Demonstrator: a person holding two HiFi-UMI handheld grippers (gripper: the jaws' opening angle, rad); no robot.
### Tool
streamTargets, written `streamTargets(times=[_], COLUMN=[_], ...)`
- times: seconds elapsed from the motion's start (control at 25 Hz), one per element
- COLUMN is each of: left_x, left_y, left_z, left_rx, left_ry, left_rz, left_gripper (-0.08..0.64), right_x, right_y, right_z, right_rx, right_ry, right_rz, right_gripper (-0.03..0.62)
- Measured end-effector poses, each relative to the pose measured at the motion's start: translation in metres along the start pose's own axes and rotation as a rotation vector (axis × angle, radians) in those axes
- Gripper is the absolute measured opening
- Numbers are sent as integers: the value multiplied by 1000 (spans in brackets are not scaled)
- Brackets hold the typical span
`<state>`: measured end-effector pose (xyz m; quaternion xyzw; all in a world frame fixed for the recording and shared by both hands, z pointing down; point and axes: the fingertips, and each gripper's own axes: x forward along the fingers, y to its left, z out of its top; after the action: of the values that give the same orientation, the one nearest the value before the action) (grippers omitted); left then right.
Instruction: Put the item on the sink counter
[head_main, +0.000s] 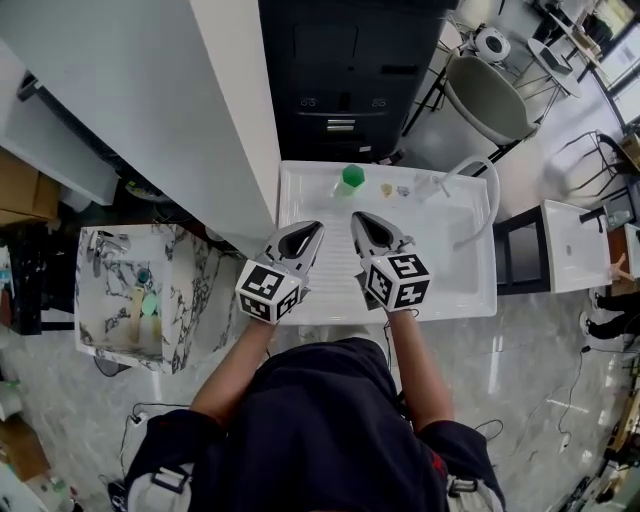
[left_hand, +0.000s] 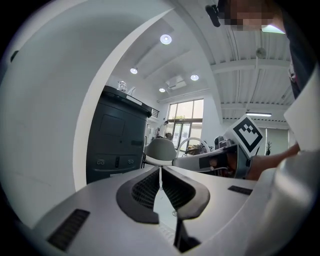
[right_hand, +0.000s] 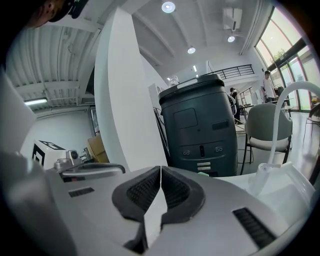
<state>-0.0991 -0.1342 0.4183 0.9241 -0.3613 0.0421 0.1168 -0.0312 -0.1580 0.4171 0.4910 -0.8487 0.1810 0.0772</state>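
- Grey left gripper (head_main: 316, 228) and grey right gripper (head_main: 357, 218) hover over the white sink counter (head_main: 450, 280) — both pinched shut, empty.
- Small green-topped item (head_main: 351, 177) stands at the far edge, seemingly placed — best to back away high, clear of it.

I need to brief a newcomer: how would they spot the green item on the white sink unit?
Find the white sink unit in front of the tall dark cabinet. Along its far edge, left of the curved white faucet, lie a few small things. The green item is the only bright green one; the yellowish piece beside it is smaller.
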Motion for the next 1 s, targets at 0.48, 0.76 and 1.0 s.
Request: streamTargets(times=[0.48, 0.76, 1.0], left_x=[-1, 3, 0], left_y=[-6, -15, -39], left_z=[17, 28, 32], left_rx=[18, 26, 38], left_ry=[-36, -51, -59], left_rz=[-27, -27, -17], left_gripper=[26, 26, 26], right_x=[-15, -28, -51], right_y=[5, 3, 2], right_z=[13, 18, 19], right_rx=[-36, -47, -53], right_ry=[-36, -47, -57], right_rz=[-31, -31, -21], right_gripper=[35, 35, 35])
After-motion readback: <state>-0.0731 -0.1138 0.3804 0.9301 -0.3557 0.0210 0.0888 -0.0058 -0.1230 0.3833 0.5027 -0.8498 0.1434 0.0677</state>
